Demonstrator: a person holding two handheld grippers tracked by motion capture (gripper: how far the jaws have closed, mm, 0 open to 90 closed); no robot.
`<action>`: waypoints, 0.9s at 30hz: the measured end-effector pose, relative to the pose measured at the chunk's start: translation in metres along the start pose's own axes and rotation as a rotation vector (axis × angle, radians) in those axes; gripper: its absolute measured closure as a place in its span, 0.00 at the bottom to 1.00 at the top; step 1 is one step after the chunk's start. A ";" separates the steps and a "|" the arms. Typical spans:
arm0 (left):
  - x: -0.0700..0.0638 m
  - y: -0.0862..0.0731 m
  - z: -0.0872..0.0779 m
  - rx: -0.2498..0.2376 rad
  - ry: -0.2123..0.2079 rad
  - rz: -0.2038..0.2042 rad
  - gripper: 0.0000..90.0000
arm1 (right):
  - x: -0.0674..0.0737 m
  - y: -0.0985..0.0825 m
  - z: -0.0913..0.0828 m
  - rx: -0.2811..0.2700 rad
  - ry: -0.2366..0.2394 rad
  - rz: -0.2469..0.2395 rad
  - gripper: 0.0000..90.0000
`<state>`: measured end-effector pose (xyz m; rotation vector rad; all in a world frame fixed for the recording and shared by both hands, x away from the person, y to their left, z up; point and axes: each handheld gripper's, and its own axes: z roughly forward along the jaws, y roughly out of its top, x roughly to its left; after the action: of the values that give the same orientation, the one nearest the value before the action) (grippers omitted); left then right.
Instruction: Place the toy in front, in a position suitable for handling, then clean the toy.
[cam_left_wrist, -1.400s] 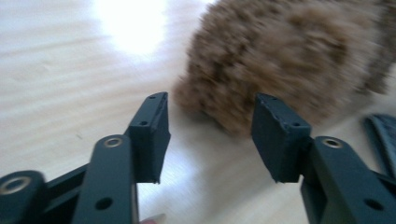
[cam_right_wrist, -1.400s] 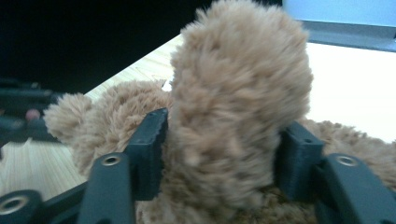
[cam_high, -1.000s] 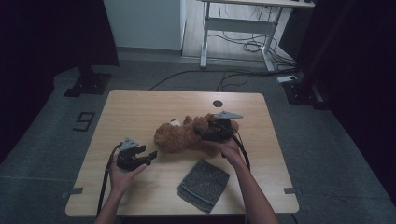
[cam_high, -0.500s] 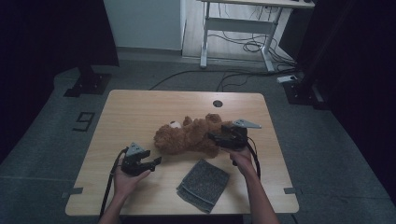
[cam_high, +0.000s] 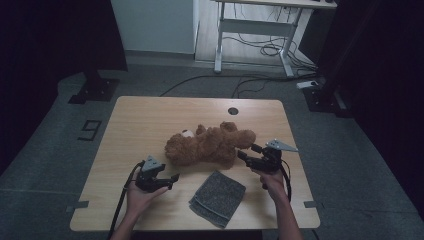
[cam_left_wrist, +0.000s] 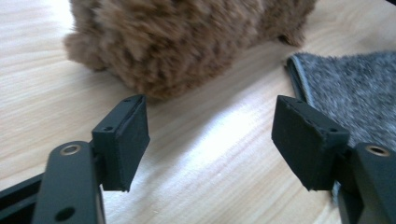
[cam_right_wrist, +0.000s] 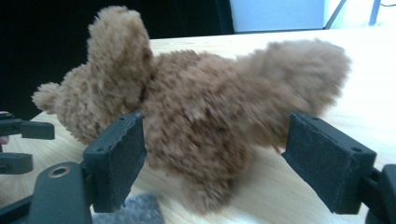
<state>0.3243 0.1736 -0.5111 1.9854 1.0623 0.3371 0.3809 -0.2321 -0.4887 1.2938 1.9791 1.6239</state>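
A brown teddy bear (cam_high: 207, 145) lies on its side in the middle of the wooden table (cam_high: 150, 120). A folded grey cloth (cam_high: 217, 197) rests in front of it. My left gripper (cam_high: 174, 181) hovers low at the front left, pointing at the gap between bear (cam_left_wrist: 187, 37) and cloth (cam_left_wrist: 350, 88). Its jaws have just been opening and nothing is between them (cam_left_wrist: 210, 130). My right gripper (cam_high: 246, 151) is open at the bear's right end. In the right gripper view the bear (cam_right_wrist: 210, 93) lies just ahead of the spread jaws (cam_right_wrist: 215, 154), and the pads do not press it.
A round cable hole (cam_high: 232, 110) sits near the table's far edge. Beyond the table stand a white desk frame (cam_high: 250, 25) and cables on the floor. Bare tabletop stretches left of and behind the bear.
My right gripper has drawn back from over the bear to its right end, nearer the front edge. The left gripper has drifted slightly right and its jaws stand wider.
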 end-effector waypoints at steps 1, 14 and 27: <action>-0.001 0.000 0.001 0.001 -0.004 0.006 0.28 | -0.002 -0.003 -0.002 -0.001 -0.003 0.004 0.23; -0.010 -0.005 0.006 -0.016 -0.019 0.002 0.29 | -0.013 -0.027 -0.012 0.028 -0.021 -0.006 0.25; -0.042 0.010 0.010 -0.010 -0.099 0.090 0.20 | -0.018 -0.038 -0.014 0.042 -0.036 0.015 0.25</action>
<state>0.3103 0.1320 -0.5033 2.0238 0.9094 0.2886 0.3644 -0.2538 -0.5239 1.3465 1.9969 1.5627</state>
